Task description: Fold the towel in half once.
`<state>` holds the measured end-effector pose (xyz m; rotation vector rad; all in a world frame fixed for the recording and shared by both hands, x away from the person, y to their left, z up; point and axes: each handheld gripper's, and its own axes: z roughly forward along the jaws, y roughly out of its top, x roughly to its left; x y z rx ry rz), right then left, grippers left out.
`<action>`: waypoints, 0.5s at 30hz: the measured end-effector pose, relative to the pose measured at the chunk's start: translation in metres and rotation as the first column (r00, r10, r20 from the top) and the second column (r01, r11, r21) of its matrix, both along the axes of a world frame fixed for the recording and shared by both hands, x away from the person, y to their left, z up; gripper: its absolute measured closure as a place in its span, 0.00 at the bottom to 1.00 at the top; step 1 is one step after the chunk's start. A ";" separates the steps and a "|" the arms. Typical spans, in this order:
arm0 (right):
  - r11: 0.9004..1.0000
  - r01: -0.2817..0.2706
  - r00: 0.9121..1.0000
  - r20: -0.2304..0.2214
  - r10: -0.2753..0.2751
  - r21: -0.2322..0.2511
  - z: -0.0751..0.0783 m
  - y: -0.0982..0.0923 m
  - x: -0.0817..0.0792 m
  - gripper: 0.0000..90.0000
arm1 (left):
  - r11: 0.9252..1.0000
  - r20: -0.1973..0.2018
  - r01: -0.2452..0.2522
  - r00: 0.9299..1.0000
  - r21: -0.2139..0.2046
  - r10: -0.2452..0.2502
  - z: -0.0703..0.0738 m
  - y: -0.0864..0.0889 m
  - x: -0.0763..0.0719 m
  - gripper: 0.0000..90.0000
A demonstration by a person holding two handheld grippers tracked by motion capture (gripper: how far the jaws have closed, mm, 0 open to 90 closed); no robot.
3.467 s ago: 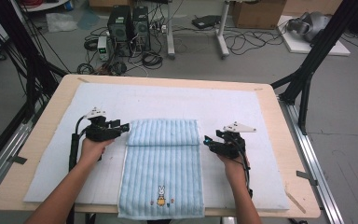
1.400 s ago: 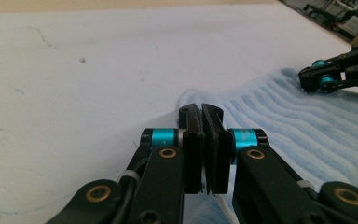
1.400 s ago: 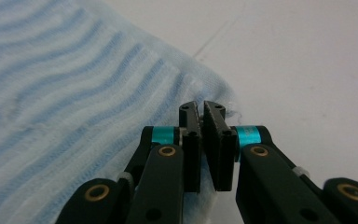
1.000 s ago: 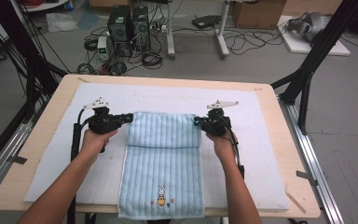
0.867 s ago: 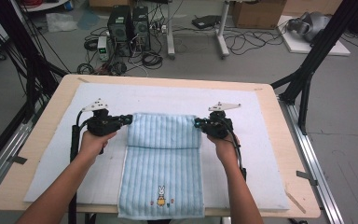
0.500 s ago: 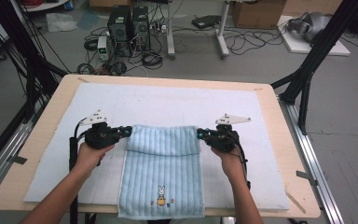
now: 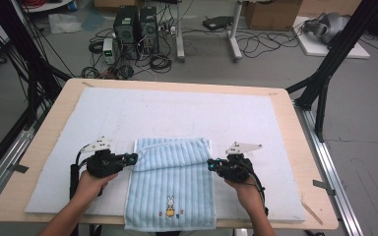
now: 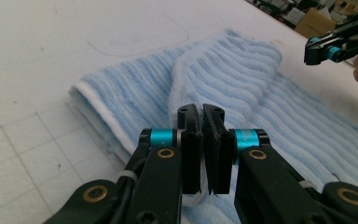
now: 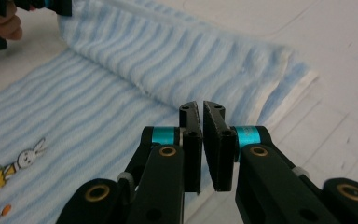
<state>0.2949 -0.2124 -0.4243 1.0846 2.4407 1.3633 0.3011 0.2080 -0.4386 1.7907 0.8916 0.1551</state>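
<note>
Towel (image 7: 170, 184) lies on the white mat (image 7: 177, 113) at the near edge of the desk (image 7: 54, 108), rabbit print toward the person. Its far edge is doubled over toward the person in a partial fold, not yet flat. Left hand-held gripper (image 7: 132, 158) is clamped on the folded towel's left corner; right hand-held gripper (image 7: 211, 162) likewise on the right corner (cloth between the jaws). Judged midway: the fold remains to be carried forward and released. No containers on the desk.
</note>
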 end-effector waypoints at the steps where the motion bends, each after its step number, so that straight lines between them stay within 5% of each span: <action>1: 1.000 0.000 1.000 0.000 0.000 0.000 0.000 0.000 0.000 0.95 | 1.000 0.004 -0.005 1.000 0.010 0.005 -0.001 0.000 -0.002 0.95; 12: 1.000 0.016 0.999 -0.037 -0.016 -0.016 -0.006 -0.005 -0.007 0.92 | 0.999 -0.028 0.016 1.000 0.050 -0.014 -0.007 0.007 -0.007 0.89; 15: 0.997 0.069 0.998 0.006 -0.070 0.034 -0.001 -0.006 -0.002 0.70 | 0.999 -0.020 0.001 1.000 0.051 0.000 -0.004 0.005 -0.003 0.84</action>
